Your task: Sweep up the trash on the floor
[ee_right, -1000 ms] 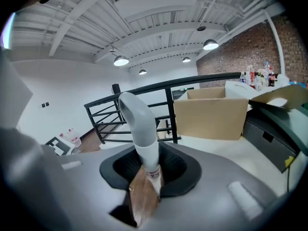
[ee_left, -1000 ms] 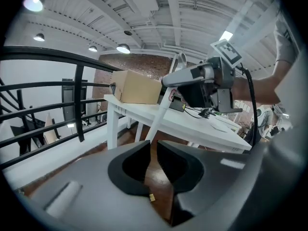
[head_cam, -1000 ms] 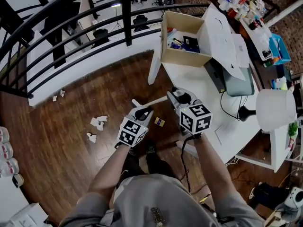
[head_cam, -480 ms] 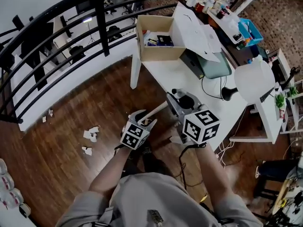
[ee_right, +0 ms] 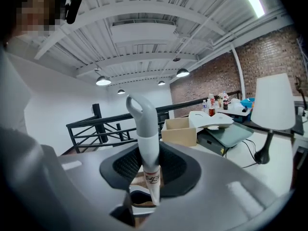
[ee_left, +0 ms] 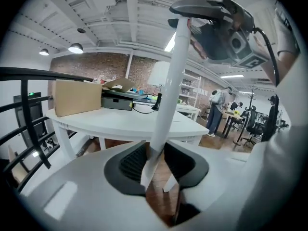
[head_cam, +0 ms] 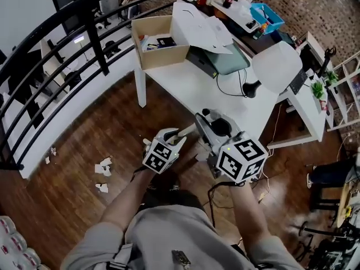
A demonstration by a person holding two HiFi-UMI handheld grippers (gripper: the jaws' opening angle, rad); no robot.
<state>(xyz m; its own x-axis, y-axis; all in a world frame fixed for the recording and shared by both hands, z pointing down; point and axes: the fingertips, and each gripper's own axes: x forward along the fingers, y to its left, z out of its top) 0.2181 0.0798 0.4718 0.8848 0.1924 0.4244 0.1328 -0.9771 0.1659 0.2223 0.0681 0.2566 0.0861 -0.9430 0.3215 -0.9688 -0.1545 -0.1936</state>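
Note:
White paper scraps [head_cam: 103, 166] lie on the wood floor, left of my hands. My right gripper [head_cam: 205, 120] [ee_right: 149, 173] is shut on a white broom handle [ee_right: 147, 138] with a grey loop top. The handle's pole [head_cam: 188, 130] [ee_left: 168, 105] slants down to my left gripper [head_cam: 178, 135] [ee_left: 154, 163]. The left jaws have just been closing with the pole between them, and both pads look pressed against it. In the left gripper view, the right gripper [ee_left: 221, 32] holds the pole higher up. The broom's head is hidden.
A white desk [head_cam: 191, 89] stands just ahead, carrying a cardboard box [head_cam: 159, 46], a grey case [head_cam: 228, 61] and a white lamp [head_cam: 275, 66]. A black railing [head_cam: 90, 27] bounds the floor at the far left. More small scraps [head_cam: 52, 151] lie near it.
The left gripper moved from the pole's end onto the pole, opening round it, then closing. The right gripper rose with the handle. The view has swung, so the desk sits further left.

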